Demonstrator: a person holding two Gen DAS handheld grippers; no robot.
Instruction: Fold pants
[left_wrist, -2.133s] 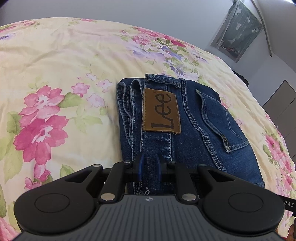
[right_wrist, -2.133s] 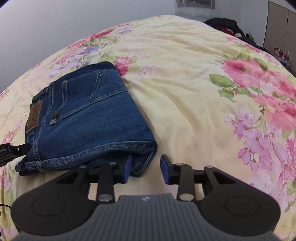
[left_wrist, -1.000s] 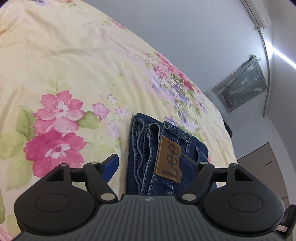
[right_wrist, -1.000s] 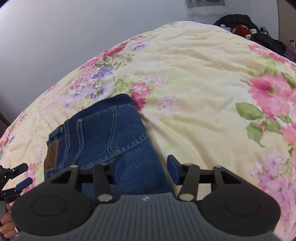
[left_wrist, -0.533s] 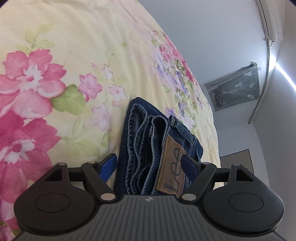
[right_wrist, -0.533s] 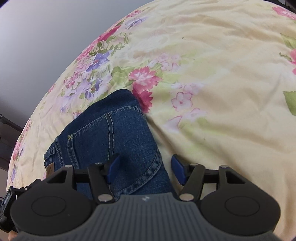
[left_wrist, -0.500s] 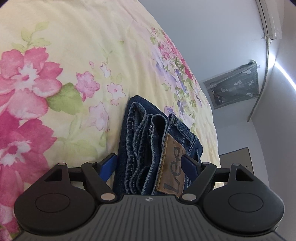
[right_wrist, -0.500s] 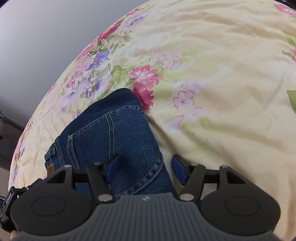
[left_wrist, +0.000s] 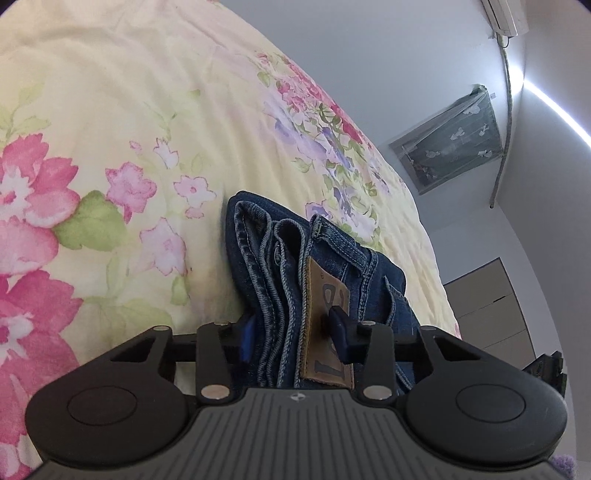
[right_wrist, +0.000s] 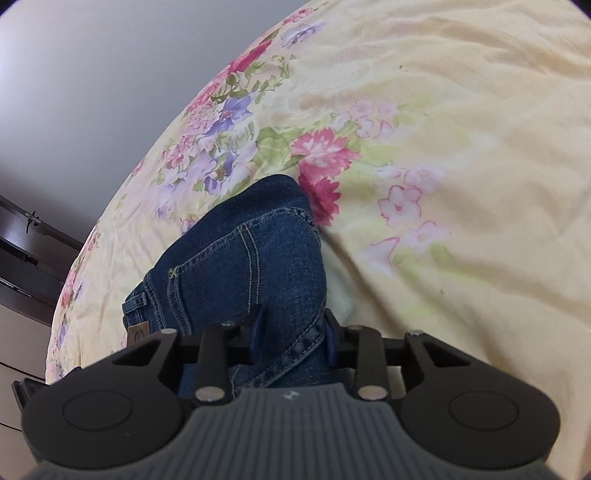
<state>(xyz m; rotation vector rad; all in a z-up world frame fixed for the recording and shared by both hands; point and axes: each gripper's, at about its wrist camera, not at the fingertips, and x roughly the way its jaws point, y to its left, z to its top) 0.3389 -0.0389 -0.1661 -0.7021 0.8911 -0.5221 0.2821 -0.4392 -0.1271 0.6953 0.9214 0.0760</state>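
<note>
The folded pair of dark blue denim jeans (left_wrist: 295, 280) lies as a compact, many-layered bundle on the bed, on the pale yellow bedspread printed with pink and purple flowers (left_wrist: 122, 122). By the look of it the folding is nearly or wholly done, and the bundle is now gripped at two opposite ends, most likely so that the stack can be lifted or shifted without the layers sliding apart.

At the waistband end, the brown leather brand patch (left_wrist: 325, 321) faces up, with the stacked hems and seams showing edge-on to its left. The left gripper (left_wrist: 295, 334) has just been closing and now pinches this end: one blue pad is tucked against the outer side of the stack, the other presses onto the patch, with the whole thickness of denim between them. It points forward and moderately downward along the length of the bundle.

At the other end, seen from the right wrist, the rounded folded edge with its orange stitching (right_wrist: 251, 258) runs away from the camera. The right gripper (right_wrist: 291, 338) has likewise just been closing and clamps the near corner, its two blue pads squeezing the thick fold from either side. It tips down more steeply than the left one.

Beyond the bed are a grey wall, a curtained window (left_wrist: 450, 140) and pale cupboard doors (left_wrist: 491, 306); a dark shelf unit (right_wrist: 26, 254) shows at the left in the right wrist view.
</note>
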